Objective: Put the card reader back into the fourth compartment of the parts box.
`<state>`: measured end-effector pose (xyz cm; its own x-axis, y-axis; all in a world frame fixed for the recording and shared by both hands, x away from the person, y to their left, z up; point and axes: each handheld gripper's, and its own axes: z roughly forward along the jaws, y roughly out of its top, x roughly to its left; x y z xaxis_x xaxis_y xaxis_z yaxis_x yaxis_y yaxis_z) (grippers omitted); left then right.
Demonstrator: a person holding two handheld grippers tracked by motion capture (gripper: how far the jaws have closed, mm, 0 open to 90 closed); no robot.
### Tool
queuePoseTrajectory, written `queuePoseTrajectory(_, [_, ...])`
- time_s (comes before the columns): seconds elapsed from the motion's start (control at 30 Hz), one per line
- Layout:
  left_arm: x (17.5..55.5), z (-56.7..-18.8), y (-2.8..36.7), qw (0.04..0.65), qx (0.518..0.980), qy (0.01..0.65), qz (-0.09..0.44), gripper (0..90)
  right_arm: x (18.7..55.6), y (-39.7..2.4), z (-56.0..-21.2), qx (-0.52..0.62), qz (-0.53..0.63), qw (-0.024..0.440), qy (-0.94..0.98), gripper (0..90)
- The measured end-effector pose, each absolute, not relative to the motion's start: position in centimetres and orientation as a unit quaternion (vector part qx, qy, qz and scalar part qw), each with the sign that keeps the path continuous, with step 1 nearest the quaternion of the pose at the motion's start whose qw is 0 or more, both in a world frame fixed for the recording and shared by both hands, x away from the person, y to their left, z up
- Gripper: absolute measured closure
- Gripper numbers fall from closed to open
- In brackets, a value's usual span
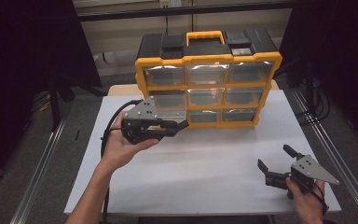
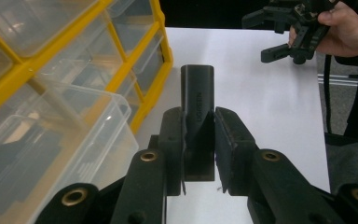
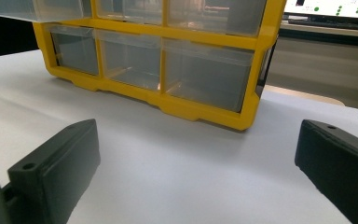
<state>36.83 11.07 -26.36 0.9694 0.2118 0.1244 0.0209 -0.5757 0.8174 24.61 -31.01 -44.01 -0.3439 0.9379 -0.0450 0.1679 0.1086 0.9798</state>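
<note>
A yellow-and-black drawer organizer (image 1: 208,79) with clear drawers stands at the back of the white table (image 1: 205,186). One clear drawer (image 2: 74,140) on its left side is pulled out. My left gripper (image 1: 182,124) hovers just in front of that drawer, shut on a small black block (image 2: 198,102) with faint lettering, which sticks out past the jaws. My right gripper (image 1: 274,156) is low over the table at the front right, open with nothing between its fingers (image 3: 56,168). It faces the organizer (image 3: 168,102) from a distance.
The left gripper view shows the right gripper (image 2: 284,28) and a hand across the table. Metal rails run along both sides of the table. A bench with a screen (image 3: 331,9) stands behind the organizer.
</note>
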Motion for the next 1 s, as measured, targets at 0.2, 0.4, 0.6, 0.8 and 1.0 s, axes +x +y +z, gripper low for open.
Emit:
queuePoseTrajectory(0.2, [37.2,-25.6,11.5,0.455,0.881,0.07,0.112,73.9,24.6,-31.0,-44.0,0.43,0.511,0.377,0.642,0.0])
queuePoseTrajectory(0.4, [37.6,-24.9,12.0,0.457,0.879,0.075,0.116,73.9,24.6,-31.0,-44.0,0.431,0.511,0.377,0.642,0.0])
queuePoseTrajectory(0.6, [37.9,-24.3,12.4,0.451,0.88,0.077,0.123,73.9,24.6,-31.0,-44.0,0.431,0.51,0.377,0.642,0.0])
queuePoseTrajectory(0.8, [38.6,-23.8,12.5,0.447,0.882,0.079,0.127,73.9,24.6,-31.0,-44.0,0.43,0.511,0.376,0.642,0.0])
queuePoseTrajectory(1.0, [39.0,-23.1,12.9,0.449,0.88,0.083,0.132,73.8,24.6,-31.0,-44.0,0.431,0.511,0.376,0.642,0.0])
